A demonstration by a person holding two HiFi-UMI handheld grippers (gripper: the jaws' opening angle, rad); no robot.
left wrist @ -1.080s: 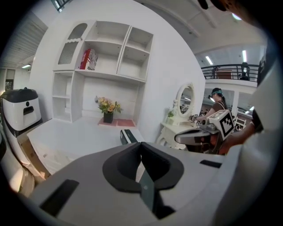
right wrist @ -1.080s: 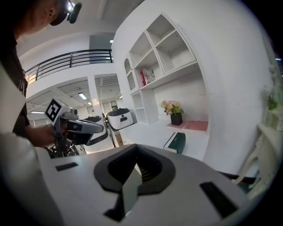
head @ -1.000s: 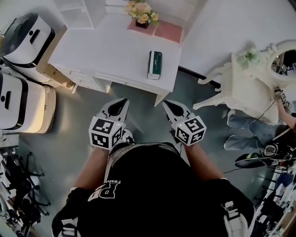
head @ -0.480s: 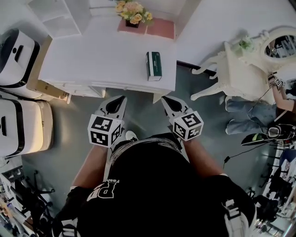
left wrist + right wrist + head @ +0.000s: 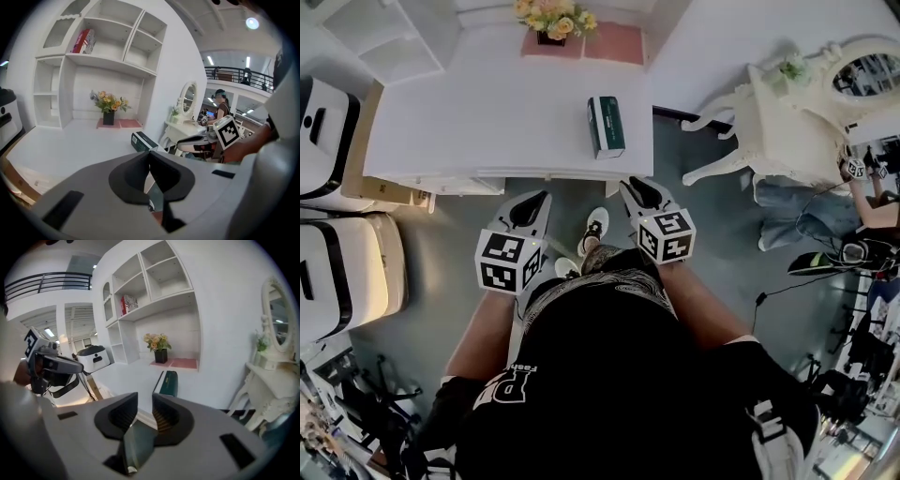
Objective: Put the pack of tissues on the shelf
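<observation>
The pack of tissues lies flat on the white desk, near its front edge and toward its right end, long side running away from the person; it is a dark green oblong with a white side face, apart from the flowers and the pink mat at the back. The right gripper hangs just short of the desk edge, almost in line with the pack; its jaws have just been opening and stand a little apart, with nothing between them. The left gripper hangs beside it over the floor, its jaws together and empty. The pack is probably light and easy to lift in one gripper; whether it is a stiff carton or a soft wrapped bundle cannot be told from here, so a moderate squeeze seems wise, since either kind would dent or bulge under a hard pinch; a glossy wrap could also slide between the pads. The best hold is likely across the narrow width at about mid-length, so it hangs level; the present gap looks too small for that and would need widening first. The shelf rises behind the desk with open compartments, one holding a red box.
</observation>
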